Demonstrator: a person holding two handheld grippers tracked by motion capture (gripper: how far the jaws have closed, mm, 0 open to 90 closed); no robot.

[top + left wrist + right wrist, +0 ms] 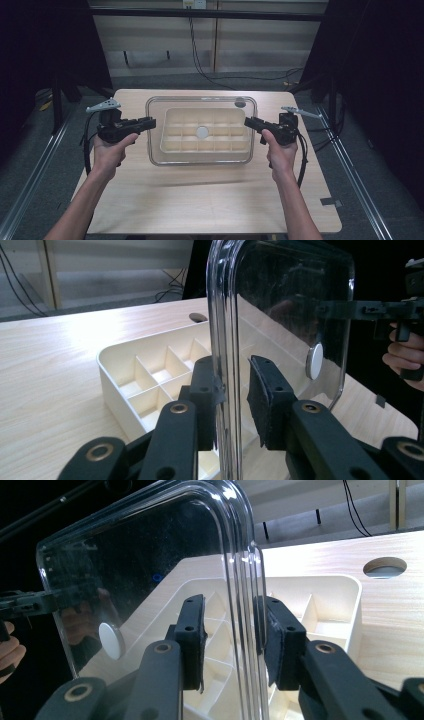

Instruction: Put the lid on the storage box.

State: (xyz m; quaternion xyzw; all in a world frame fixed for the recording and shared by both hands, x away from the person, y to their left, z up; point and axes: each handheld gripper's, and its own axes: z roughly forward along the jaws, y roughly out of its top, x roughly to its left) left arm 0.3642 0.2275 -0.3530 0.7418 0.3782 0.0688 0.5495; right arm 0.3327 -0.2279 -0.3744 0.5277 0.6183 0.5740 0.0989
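Two grippers, one clear lid, one cream tray, on a pale wooden table (pixel 200 200).

Left gripper (pixel 148 121): held in the person's left hand (pixel 107 152); jaws straddle the lid's left rim, one pad touching it, the other just beside it with a sliver of gap showing in the left gripper view.

Lid (pixel 200 102): transparent, rounded corners, small white round knob (pixel 202 132) at centre. It sits over the divided tray (pixel 170 142), held at both short ends. Whether it rests on the tray or is lifted clear cannot be told from above.

Right gripper (pixel 246 121): held in the right hand (pixel 281 152); jaws pinch the lid's right rim.

Handling note, as judgement: close the left pad fully, keep both ends level, move both hands together so the lid does not twist.

Obscured: tray compartments' contents unclear; lid edges fade against the wood.
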